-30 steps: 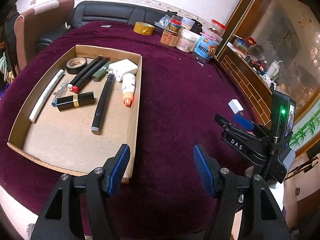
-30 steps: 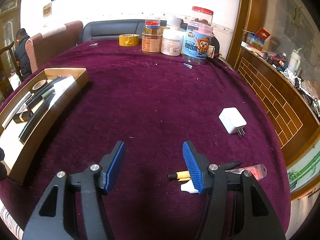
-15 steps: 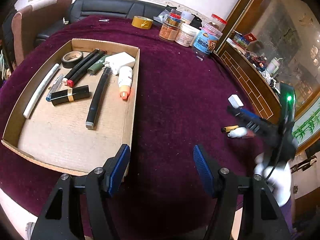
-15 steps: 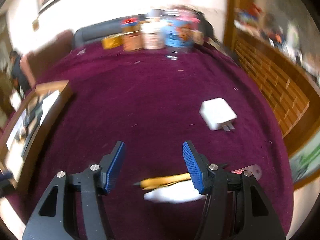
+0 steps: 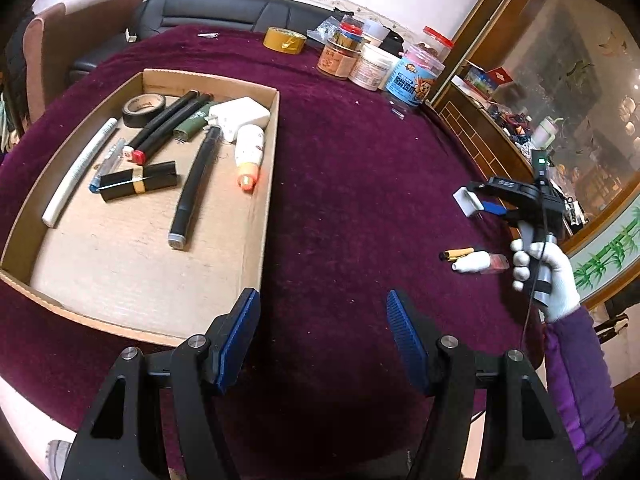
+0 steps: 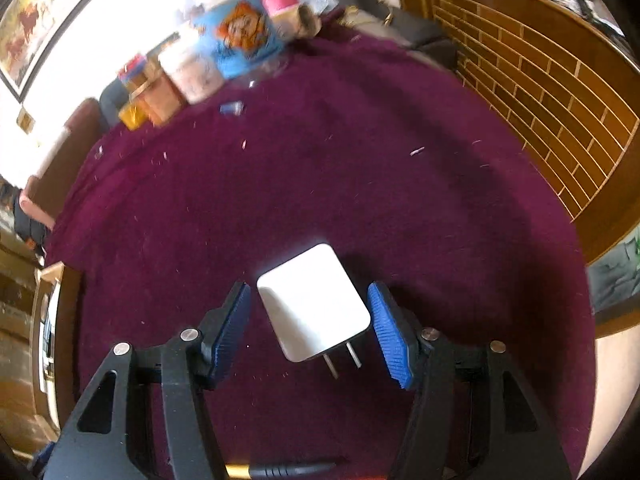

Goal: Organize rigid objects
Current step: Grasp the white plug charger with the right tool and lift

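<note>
- The tabletop (image 6: 360, 168) is covered in deep plum velvet, flecked with pale lint.
- The charger (image 6: 314, 302) between the right tongs (image 6: 310, 330) is plain white with silver prongs.
- Both tongs are black with ribbed blue pads (image 6: 386, 336).
- The tray (image 5: 140, 272) left of the left tongs (image 5: 322, 338) is plain tan cardboard.
- The jar (image 6: 240, 44) far ahead of the right tongs is blue with an orange cartoon figure.
- The glove (image 5: 558, 280) is white and the sleeve (image 5: 580, 380) purple.

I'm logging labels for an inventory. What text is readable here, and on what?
No text reads clearly.
Blue jar: cartoon label, print too small or blurred.
Black tape roll, white tube: print too small.
Right gripper: white marking on its body, too small.
</note>
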